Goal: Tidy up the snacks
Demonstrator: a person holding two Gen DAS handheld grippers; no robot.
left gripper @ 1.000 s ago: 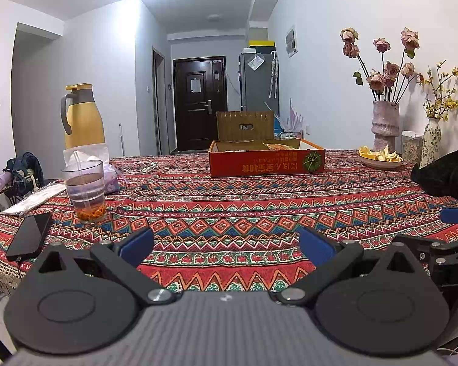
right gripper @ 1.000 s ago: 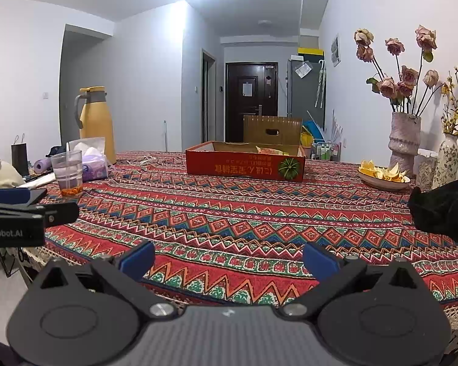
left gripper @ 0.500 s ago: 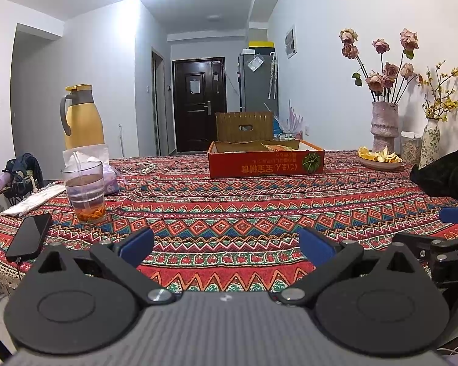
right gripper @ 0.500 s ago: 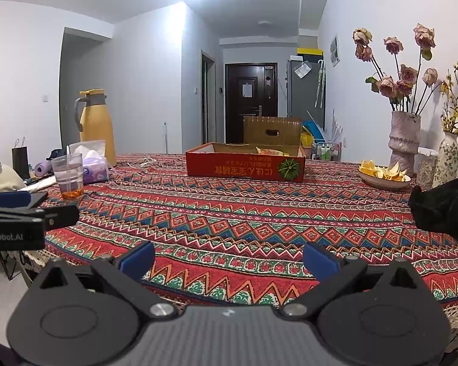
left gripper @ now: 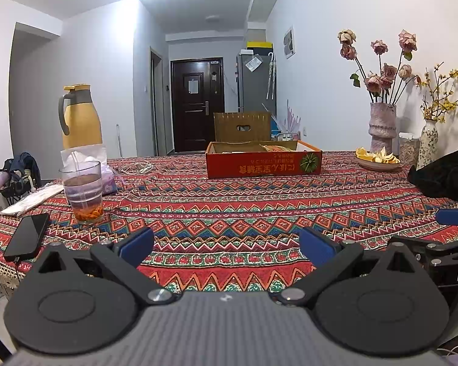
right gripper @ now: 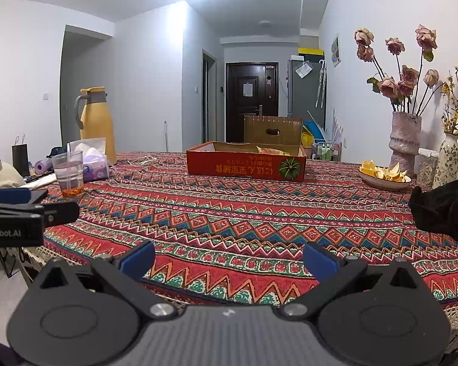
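A shallow red cardboard box (left gripper: 264,163) (right gripper: 245,164) stands at the far side of the patterned tablecloth (left gripper: 229,204) (right gripper: 229,213), with snack packets (right gripper: 270,150) showing above its rim. An upright brown box flap (left gripper: 242,126) rises behind it. My left gripper (left gripper: 227,245) is open over the near table edge, nothing between its blue pads. My right gripper (right gripper: 229,257) is open too, empty, just short of the table's front edge. Both are far from the box.
A glass with a straw (left gripper: 82,192), tissue pack (left gripper: 108,180), yellow jug (left gripper: 81,117) and black phone (left gripper: 27,236) sit on the left. On the right are a plate of peels (left gripper: 377,160), two flower vases (left gripper: 381,128) and a black cloth bundle (left gripper: 445,177).
Both views have barely shifted; both grippers stay open and empty.
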